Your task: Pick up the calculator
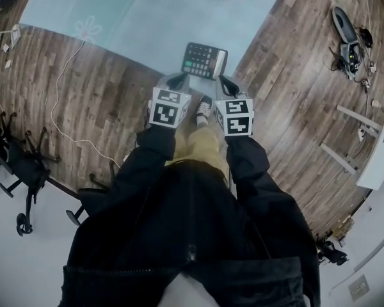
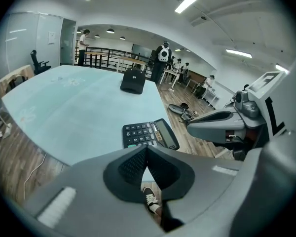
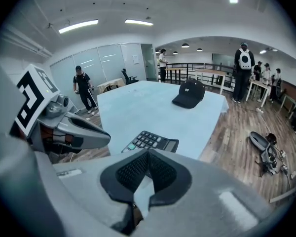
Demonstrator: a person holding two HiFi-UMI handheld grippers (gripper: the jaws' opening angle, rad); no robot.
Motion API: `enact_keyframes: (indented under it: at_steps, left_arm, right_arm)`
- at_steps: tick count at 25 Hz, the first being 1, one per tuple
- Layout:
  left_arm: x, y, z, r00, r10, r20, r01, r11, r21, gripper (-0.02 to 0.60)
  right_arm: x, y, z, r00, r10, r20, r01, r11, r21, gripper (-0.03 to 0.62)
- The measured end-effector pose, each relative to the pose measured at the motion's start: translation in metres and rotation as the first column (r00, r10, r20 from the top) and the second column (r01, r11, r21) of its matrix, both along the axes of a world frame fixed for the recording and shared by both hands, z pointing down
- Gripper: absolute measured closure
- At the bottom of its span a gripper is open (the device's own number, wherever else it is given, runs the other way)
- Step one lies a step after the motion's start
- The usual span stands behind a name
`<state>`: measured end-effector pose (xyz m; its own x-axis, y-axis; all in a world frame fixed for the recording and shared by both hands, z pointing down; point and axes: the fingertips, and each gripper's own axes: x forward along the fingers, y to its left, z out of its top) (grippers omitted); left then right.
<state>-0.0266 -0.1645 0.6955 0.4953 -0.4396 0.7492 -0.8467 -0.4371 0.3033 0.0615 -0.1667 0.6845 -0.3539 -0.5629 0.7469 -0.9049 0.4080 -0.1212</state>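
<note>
A black calculator [image 1: 203,61] with a grey display lies flat at the near edge of the light blue table [image 1: 134,18]. Both grippers hang just short of it, over the wooden floor, pointing down and forward. My left gripper [image 1: 178,79] is at the calculator's near left and my right gripper [image 1: 225,81] at its near right, neither touching it. In the left gripper view the calculator [image 2: 149,134] sits just beyond the left gripper [image 2: 147,147], whose jaws meet with nothing held. The right gripper [image 3: 148,152] is likewise shut and empty before the calculator [image 3: 151,142].
A black cap [image 3: 190,93] lies further back on the table. A white cable [image 1: 64,88] runs over the floor at the left, near an office chair base [image 1: 22,165]. A scooter [image 1: 347,40] lies at the right. Several people stand in the background.
</note>
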Motion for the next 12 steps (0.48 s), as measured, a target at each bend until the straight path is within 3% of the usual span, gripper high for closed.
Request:
enact_keyframes:
  at_steps: [12]
  left_arm:
    - [0.001, 0.003, 0.026, 0.999, 0.01, 0.031, -0.009, 0.999, -0.032, 0.591]
  right_arm:
    - [0.006, -0.005, 0.027, 0.999, 0.01, -0.041, -0.011, 0.999, -0.034, 0.579]
